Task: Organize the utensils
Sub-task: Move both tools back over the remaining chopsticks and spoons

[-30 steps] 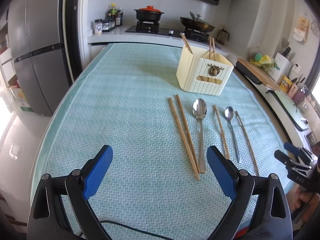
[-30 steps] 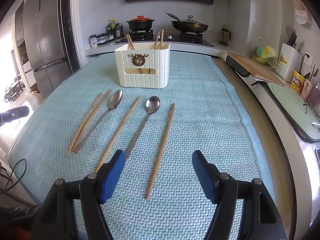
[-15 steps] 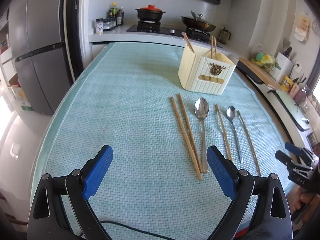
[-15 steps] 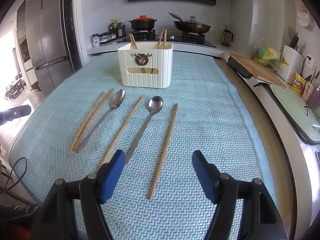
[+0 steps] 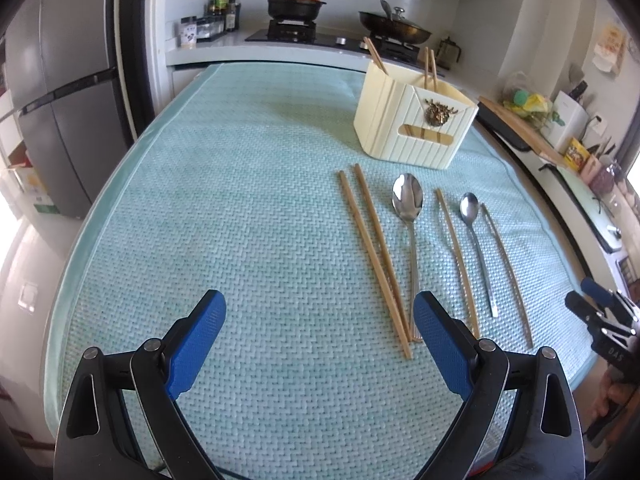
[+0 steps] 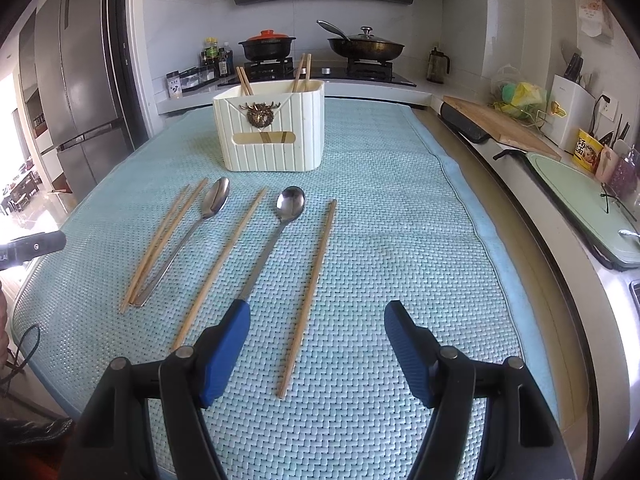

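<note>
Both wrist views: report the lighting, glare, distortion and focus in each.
Left wrist view: fisheye bends the teal mat edges, dark vignette in the corners, daylight blows out the far left edge, the spoon bowl glints, focus sharp. Right wrist view: same barrel bend and vignette, bright washout at the left doorway, soft glare on the fridge, utensil holder crisp.

A grey fridge (image 6: 76, 92) stands at the left. On the stove (image 6: 320, 74) behind the table sit a black pot with a red lid (image 6: 267, 45) and a lidded pan (image 6: 366, 46), with bottles (image 6: 216, 58) to their left. A wooden cutting board (image 6: 500, 126) lies on the counter at right, near a yellow bag (image 6: 520, 96).
</note>
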Motion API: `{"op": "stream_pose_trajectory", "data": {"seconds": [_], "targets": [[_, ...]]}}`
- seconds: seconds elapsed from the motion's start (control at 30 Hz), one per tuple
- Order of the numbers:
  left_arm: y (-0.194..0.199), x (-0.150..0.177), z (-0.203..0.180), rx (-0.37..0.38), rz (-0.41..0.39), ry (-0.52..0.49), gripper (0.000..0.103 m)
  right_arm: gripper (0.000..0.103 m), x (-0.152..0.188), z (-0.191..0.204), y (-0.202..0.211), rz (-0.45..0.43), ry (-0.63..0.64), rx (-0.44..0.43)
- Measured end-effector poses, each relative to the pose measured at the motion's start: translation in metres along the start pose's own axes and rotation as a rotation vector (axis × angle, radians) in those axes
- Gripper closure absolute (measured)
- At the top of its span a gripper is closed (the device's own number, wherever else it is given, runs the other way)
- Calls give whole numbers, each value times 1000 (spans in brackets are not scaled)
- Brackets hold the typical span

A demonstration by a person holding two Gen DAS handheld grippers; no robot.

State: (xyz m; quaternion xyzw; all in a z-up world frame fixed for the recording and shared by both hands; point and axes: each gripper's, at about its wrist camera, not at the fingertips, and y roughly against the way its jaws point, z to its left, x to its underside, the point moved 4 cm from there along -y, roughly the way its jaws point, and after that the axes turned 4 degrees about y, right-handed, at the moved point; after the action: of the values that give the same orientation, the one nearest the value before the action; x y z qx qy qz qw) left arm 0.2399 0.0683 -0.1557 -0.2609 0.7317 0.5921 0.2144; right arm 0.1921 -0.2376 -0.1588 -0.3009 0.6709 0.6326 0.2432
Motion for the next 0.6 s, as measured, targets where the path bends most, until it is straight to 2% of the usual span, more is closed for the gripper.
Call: {"op": "stream_pose_trajectory", "data": {"seconds": [0.2,0.43,0.6], "targets": [[-35,-22,-8,6,9,-32,8,32,-2,0,-2,-6,6,3],[-83,-46,-9,5,56,-34,8,32,-7,-18,-20,11,-7,47],[-107,-61,-7,0,62,-37,8,32,-24,-22,-44,23,-11,9]]}}
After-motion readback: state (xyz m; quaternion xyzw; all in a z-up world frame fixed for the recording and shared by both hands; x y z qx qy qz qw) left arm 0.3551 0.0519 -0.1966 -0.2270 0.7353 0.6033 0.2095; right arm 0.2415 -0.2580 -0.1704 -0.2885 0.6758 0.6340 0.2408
